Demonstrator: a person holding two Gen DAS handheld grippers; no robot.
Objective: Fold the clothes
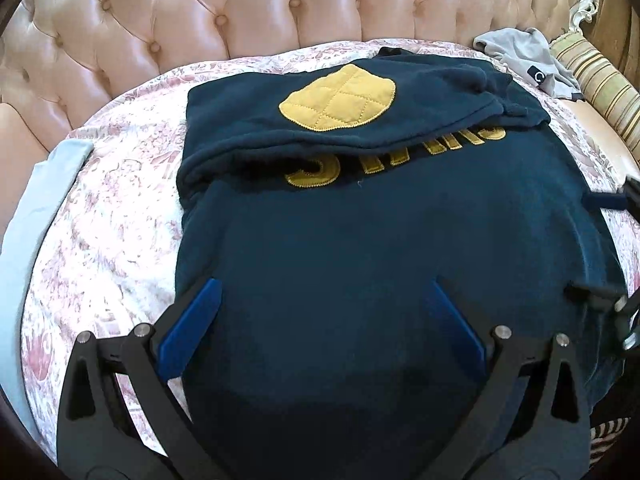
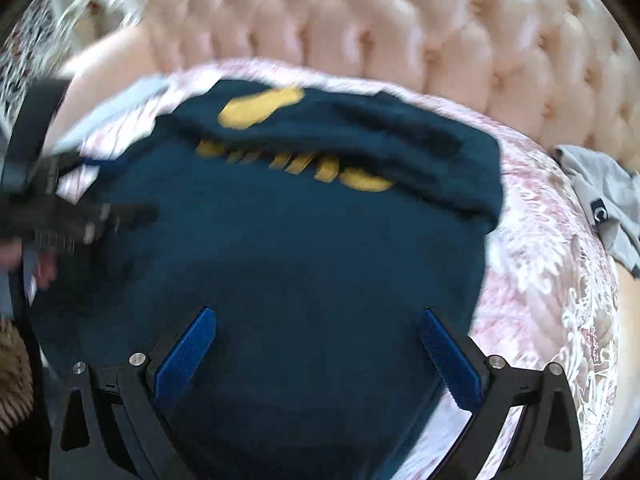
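Note:
A navy sweatshirt (image 1: 360, 232) with yellow letters lies on the sofa seat. Its sleeves are folded across the chest, one showing a yellow quilted elbow patch (image 1: 338, 100). My left gripper (image 1: 326, 284) is open and empty, hovering over the sweatshirt's lower left part. My right gripper (image 2: 318, 316) is open and empty over the lower right part of the sweatshirt (image 2: 280, 248); this view is motion-blurred. The right gripper shows at the left wrist view's right edge (image 1: 612, 300), and the left gripper at the right wrist view's left edge (image 2: 80, 216).
A pink-and-white floral lace cover (image 1: 120, 208) lies over the seat of a tufted pink sofa (image 1: 224, 4). A grey garment (image 1: 528, 56) lies at the back right. A light blue cloth (image 1: 44, 200) lies at the left. A striped cushion (image 1: 596, 80) sits far right.

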